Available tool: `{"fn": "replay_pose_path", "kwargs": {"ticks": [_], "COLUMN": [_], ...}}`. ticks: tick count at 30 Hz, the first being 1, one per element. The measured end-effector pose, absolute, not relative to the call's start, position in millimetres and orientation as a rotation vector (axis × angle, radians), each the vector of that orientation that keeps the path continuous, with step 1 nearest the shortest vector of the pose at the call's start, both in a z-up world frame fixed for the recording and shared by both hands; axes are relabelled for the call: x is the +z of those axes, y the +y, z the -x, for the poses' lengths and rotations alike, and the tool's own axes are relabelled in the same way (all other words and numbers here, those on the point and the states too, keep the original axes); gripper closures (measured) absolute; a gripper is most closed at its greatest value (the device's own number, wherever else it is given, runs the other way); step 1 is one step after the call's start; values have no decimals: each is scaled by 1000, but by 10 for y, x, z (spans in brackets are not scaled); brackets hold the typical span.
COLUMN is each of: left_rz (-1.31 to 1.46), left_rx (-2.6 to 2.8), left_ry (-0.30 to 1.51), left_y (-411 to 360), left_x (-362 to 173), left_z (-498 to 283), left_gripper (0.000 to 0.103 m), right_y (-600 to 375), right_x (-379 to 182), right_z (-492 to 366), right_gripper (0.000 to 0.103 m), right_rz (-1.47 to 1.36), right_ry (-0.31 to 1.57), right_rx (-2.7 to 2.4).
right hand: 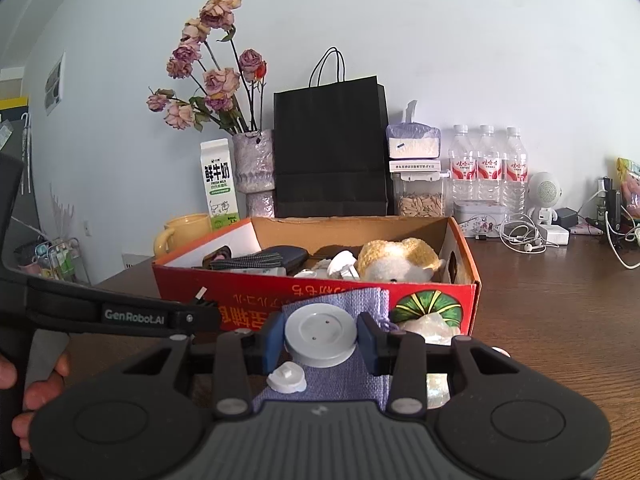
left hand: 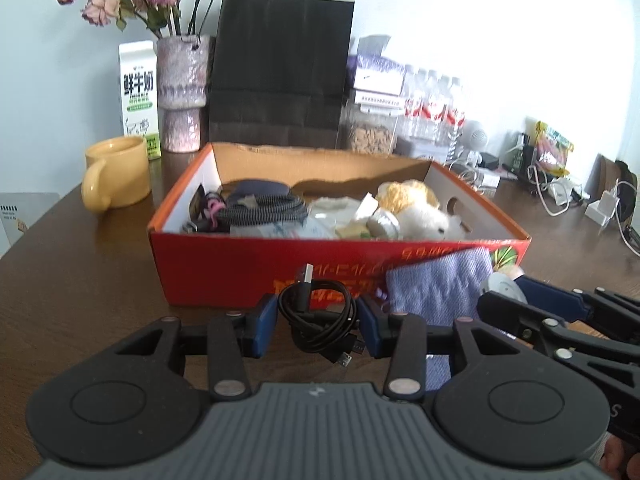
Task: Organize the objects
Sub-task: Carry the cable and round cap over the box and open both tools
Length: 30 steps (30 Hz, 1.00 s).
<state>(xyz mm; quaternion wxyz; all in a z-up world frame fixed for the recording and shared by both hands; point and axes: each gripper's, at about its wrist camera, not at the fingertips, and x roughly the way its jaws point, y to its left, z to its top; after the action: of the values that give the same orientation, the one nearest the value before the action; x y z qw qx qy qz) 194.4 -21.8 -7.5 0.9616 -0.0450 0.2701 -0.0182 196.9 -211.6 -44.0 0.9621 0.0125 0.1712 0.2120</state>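
The right gripper point(left hand: 516, 280) hides part of the grey disc point(left hand: 505, 286) in the left wrist view, and the frame's right edge cuts off its body. The lilac cloth point(right hand: 340, 380) runs under the disc and out of sight behind the gripper housing. The lettering on the red box point(right hand: 280, 300) is upside down and too blurred to read. A pale crinkled thing point(right hand: 430, 326) beside the box cannot be identified. The bright window washes out the wall point(left hand: 520, 40) at right.
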Motion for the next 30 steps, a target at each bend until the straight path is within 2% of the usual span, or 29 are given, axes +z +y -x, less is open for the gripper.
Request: {"fn": "replay_pose_path", "kwargs": {"ticks": [30], "left_rz": [122], "left_rx": [-23], "left_ry": [391], "left_y": [9], "left_x": [430], "left_z": [-2397], "left_gripper": [58], "right_y": [-1648], "right_x": [42], "right_z": [-2738], "right_gripper": [65], "right_rz": [37], "right_ry": [275], "right_rx": [435]}}
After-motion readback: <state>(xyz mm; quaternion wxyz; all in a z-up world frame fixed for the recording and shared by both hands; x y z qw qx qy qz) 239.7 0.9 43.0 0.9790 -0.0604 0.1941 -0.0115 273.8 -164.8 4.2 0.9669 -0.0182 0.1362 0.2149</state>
